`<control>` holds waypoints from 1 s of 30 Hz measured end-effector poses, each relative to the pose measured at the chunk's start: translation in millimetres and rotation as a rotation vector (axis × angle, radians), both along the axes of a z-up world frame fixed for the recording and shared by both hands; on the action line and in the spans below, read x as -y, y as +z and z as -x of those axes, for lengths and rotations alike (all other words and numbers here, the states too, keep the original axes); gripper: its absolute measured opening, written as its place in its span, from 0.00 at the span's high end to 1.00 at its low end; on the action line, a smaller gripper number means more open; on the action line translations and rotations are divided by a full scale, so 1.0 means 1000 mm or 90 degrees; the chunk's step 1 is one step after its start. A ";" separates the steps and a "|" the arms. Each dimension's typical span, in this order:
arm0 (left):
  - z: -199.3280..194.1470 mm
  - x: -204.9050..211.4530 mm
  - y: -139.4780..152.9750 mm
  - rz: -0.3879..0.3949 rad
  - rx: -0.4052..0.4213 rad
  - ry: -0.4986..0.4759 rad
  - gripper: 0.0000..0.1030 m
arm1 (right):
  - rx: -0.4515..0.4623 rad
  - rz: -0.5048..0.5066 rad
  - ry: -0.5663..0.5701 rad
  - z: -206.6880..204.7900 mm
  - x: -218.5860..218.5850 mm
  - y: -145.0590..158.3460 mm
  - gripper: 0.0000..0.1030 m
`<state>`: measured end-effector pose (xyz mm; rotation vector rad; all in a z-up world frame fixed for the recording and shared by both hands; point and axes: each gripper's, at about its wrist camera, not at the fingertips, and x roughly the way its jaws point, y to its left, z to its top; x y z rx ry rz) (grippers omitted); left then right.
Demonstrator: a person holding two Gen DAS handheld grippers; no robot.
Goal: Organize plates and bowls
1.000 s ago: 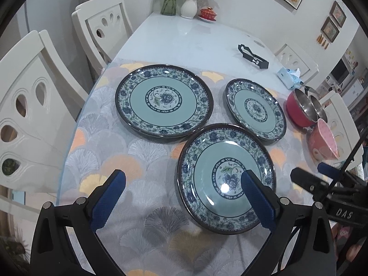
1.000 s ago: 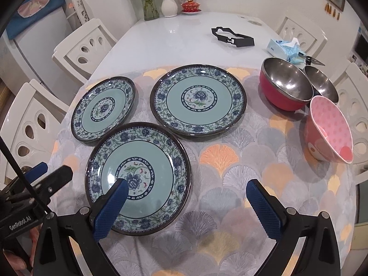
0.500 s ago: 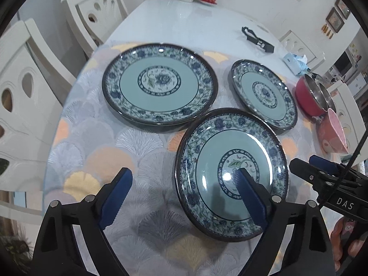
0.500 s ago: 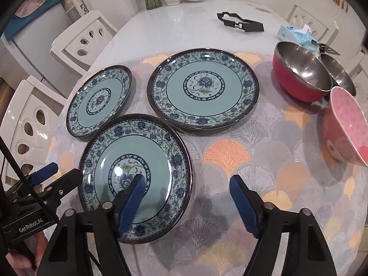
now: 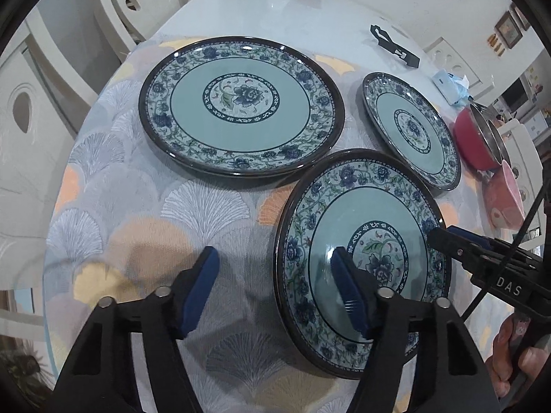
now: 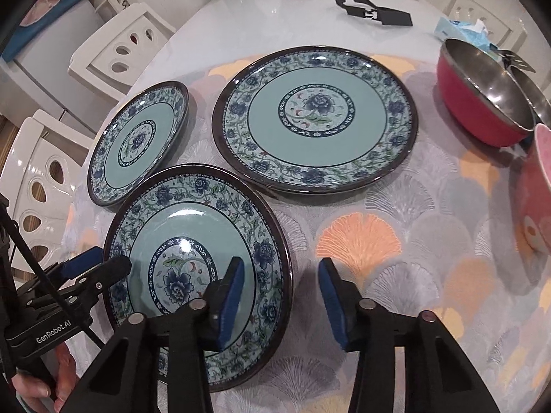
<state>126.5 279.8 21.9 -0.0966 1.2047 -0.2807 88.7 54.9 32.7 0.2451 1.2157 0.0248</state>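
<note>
Item 1, near plate (image 5: 361, 254): lay flat on the fan-patterned cloth (image 5: 193, 206) at the near edge of the counter (image 5: 275, 10), closest to the person; likely first pick for stacking, being the easiest rim to reach from both sides.

Item 2, left tongs (image 5: 275, 287): straddled the near plate's left rim, one pad over the plate's well, the other over bare cloth; jaws closing, pads not yet pressed on the rim, so nothing gripped.

Item 3, right tongs (image 6: 280, 297): straddled the same plate's right rim, mirror fashion, one pad above the plate, the other outside it; jaws closing, still released. Placed opposite the left, judged to be for a balanced two-sided lift.

Item 4, large plate (image 6: 315, 120): lay further in toward the counter's middle, just beside the near plate; broadest, so a probable base for a stack.

Item 5, small plate (image 6: 137, 141): lay toward the left edge in the right wrist view, rim close to the near plate.

Item 6, red bowl (image 6: 482, 99) and pink bowl (image 6: 537, 192): grouped at the right edge, untouched
</note>
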 end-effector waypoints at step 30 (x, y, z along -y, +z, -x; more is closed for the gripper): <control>0.019 -0.010 0.041 0.084 0.020 0.024 0.75 | 0.024 0.023 0.005 0.013 -0.019 0.039 0.78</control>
